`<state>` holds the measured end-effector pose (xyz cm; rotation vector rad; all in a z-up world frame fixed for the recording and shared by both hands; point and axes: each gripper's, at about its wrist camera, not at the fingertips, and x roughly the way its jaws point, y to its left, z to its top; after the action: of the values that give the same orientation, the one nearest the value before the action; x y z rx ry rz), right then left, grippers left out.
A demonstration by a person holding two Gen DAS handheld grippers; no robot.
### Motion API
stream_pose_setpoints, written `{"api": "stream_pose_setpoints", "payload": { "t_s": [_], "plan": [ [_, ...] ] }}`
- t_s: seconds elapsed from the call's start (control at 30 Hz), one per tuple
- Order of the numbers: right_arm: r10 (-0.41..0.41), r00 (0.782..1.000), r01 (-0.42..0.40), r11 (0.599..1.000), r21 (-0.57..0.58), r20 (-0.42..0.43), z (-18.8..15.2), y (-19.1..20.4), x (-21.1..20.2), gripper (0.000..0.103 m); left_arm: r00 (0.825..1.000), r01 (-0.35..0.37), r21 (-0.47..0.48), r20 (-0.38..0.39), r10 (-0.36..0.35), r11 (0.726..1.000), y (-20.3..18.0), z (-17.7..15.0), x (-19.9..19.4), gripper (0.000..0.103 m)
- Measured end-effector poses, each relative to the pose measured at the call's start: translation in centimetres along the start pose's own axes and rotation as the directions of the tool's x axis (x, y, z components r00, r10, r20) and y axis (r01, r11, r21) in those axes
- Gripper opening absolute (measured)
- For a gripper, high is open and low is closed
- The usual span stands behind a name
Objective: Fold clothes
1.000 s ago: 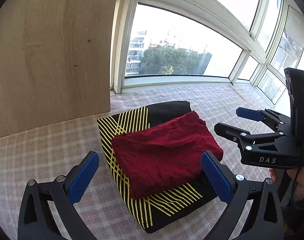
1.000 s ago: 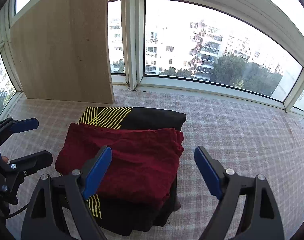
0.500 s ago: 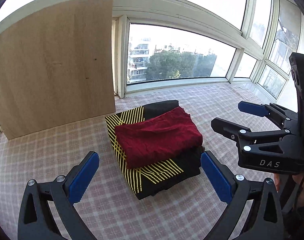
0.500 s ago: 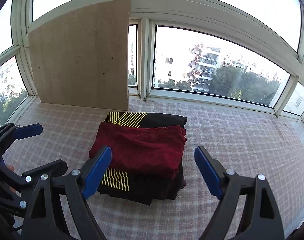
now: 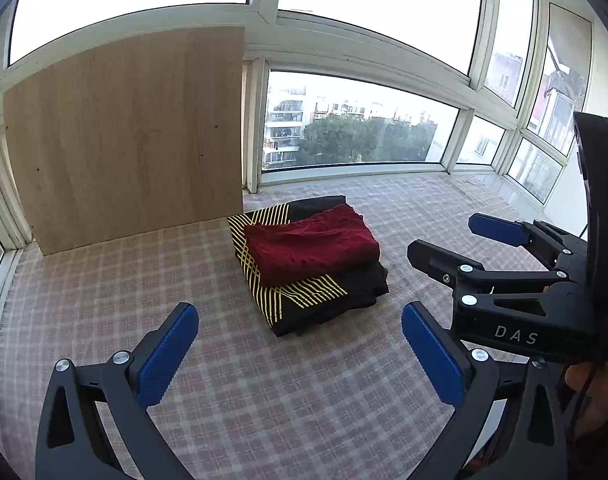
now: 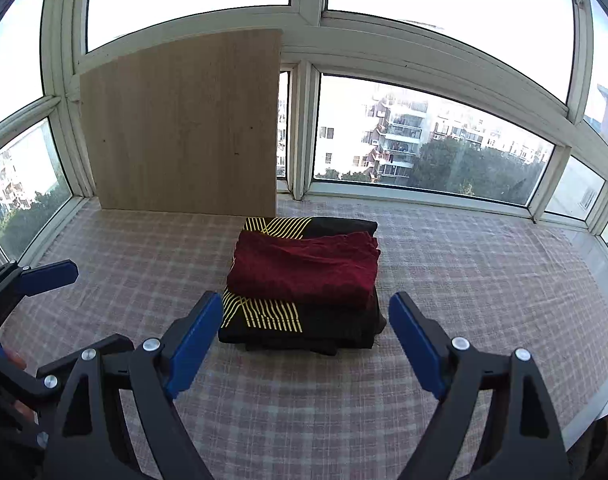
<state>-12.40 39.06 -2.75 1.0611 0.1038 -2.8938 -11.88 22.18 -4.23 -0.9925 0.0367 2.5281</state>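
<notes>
A folded dark red garment (image 5: 312, 249) lies on top of a folded black garment with yellow stripes (image 5: 304, 300); together they make one neat stack on the checked cloth (image 5: 103, 288) that covers the surface. No box or basket holds them. The red piece is soft and slightly rumpled, squarish, and leaves the yellow-lined edge of the black piece showing on the near and left sides of the stack.

Behind the stack and to its left a flat, pale wooden board (image 5: 131, 140) stands upright against the window frame (image 5: 255, 128), its lower right corner close to the stack's back edge. Glass panes run behind and to the right of the stack.

The left gripper (image 5: 299, 354) hangs in front of the stack, its blue-padded fingers wide apart and empty. The right gripper (image 6: 306, 338) is likewise spread, nothing between its pads, near the stack's front edge but clear of it. Nothing lies between either tool and the stack
</notes>
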Motion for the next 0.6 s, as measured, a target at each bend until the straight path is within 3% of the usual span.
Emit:
{"api": "stream_pose_setpoints", "payload": {
  "t_s": [0.13,0.43,0.6],
  "plan": [
    [0.003,1.0,-0.003,1.0,-0.001,-0.001,-1.2,2.5,-1.7,0.085,0.999,-0.036,-0.004,0.007,0.036,0.999,1.1,-1.6,-2.8,0.103],
    [-0.017,1.0,0.018,1.0,0.019,-0.018,-3.7,6.9,-4.4,0.085,1.0,-0.021,-0.06,-0.01,0.02,0.998,4.6,-4.5,-7.4,0.102],
    [-0.027,0.999,0.028,0.999,0.028,-0.026,-4.7,8.5,-5.5,0.085,1.0,-0.001,-0.045,-0.006,0.001,0.999,4.8,-5.4,-8.8,0.102]
  ]
}}
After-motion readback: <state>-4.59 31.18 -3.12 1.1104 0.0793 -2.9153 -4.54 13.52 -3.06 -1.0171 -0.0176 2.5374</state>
